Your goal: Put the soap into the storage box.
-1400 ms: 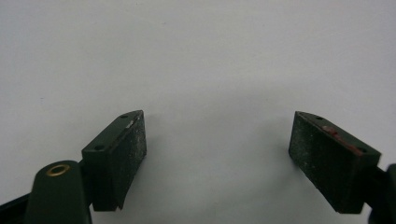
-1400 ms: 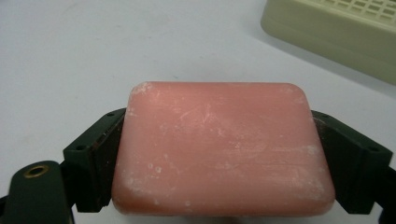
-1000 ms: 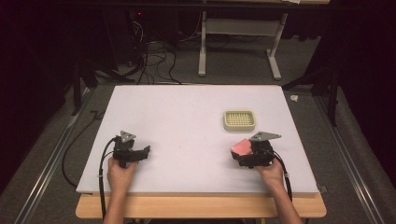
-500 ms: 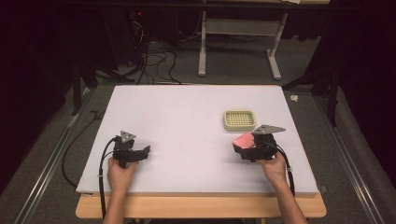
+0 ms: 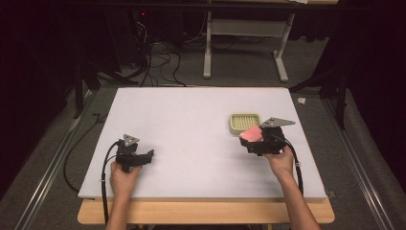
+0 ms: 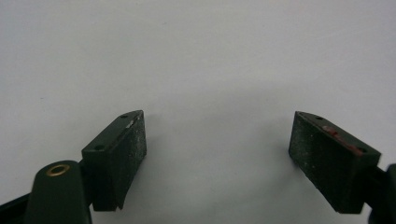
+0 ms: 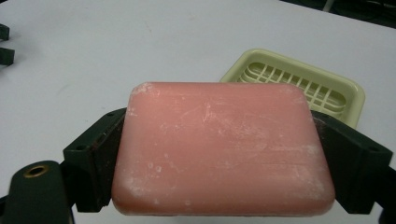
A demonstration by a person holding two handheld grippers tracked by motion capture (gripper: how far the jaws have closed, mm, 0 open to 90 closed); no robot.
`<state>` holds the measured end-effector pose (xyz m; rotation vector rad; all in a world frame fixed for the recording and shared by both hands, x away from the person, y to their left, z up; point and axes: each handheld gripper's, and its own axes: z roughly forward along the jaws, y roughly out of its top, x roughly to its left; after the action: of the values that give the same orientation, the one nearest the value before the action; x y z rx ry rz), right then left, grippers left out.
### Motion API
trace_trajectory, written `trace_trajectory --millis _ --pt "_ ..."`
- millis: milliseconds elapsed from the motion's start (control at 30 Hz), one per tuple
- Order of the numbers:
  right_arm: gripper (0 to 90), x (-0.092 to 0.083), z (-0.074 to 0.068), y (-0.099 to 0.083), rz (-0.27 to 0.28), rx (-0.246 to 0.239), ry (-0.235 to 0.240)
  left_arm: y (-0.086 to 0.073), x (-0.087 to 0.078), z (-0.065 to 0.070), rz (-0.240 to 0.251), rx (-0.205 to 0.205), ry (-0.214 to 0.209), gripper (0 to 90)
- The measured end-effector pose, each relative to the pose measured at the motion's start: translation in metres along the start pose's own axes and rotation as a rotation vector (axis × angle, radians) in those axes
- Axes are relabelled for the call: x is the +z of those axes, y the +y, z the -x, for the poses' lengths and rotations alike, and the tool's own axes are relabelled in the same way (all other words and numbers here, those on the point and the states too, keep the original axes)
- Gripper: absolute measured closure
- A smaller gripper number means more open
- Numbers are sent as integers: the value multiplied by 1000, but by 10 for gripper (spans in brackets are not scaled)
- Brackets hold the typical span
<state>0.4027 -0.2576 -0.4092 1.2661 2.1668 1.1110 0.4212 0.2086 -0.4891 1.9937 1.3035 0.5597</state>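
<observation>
Item: pink rectangular soap bar (image 7: 223, 148), chalky scuffed surface, clamped across its long axis between jaws of my right gripper (image 5: 256, 142), held above white table top (image 5: 191, 124).

Adjacent: pale yellow-green plastic soap dish with slatted grid floor (image 7: 303, 86), just ahead of bar, beyond my right jaws (likely destination, my judgement). Right hand far nearer dish.

My left gripper (image 6: 217, 158): jaws spread wide, nothing between, low over bare table, well apart.

Markings: no readable brand, label, embossing.
</observation>
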Motion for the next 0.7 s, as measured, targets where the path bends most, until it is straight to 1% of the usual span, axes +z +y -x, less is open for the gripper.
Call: trace_trajectory --millis 67,133,267,400,467,700 --pt "138 1 0 2 3 -3 -3 0 0 0 0 0 0 197" --pt "138 4 2 5 4 -1 6 0 0 0 0 0 0 197" --pt "138 8 5 10 3 2 -1 0 0 0 0 0 0 197" --pt "138 13 11 15 21 28 -16 0 0 0 0 0 0 197" --pt "138 16 14 17 19 46 -20 0 0 0 0 0 0 197" --pt "138 24 24 23 20 70 -51 0 0 0 0 0 0 197"
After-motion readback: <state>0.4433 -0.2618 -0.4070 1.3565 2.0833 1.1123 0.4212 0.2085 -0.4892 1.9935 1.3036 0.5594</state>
